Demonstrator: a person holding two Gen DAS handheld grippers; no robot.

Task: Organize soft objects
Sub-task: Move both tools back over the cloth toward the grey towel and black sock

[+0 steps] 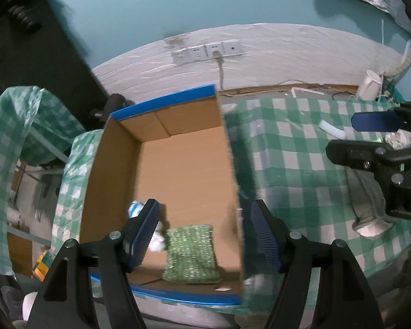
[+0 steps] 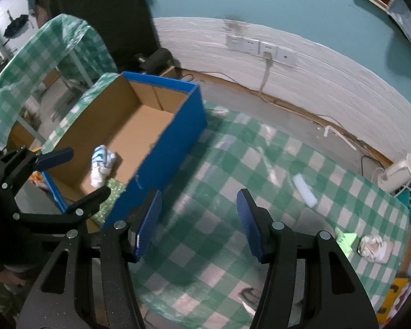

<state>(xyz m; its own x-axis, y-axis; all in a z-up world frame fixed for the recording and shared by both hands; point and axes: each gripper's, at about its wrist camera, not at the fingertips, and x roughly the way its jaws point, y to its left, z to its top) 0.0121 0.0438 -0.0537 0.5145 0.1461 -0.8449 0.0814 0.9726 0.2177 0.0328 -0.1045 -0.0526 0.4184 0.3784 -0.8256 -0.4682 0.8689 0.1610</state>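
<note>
A cardboard box (image 1: 109, 178) with blue outer walls (image 2: 172, 137) stands on the green checked table. On its floor lie a green knitted cloth (image 1: 190, 255) (image 2: 113, 189) and a white-and-blue bundle (image 1: 135, 209) (image 2: 102, 164), partly hidden by my left finger. My left gripper (image 1: 207, 235) (image 2: 72, 178) hovers open over the box's near end with nothing in its jaws. My right gripper (image 2: 199, 223) (image 1: 375, 134) is open and empty over the tablecloth, to the right of the box. A grey sock (image 1: 367, 205) lies on the table below it.
A white strip (image 2: 305, 189) (image 1: 332, 129), a crumpled white wad (image 2: 374, 248) and a green paper scrap (image 2: 345, 240) lie on the table's right side. A small white appliance (image 2: 397, 175) stands at the far right corner. The wall with sockets (image 1: 208, 52) runs behind.
</note>
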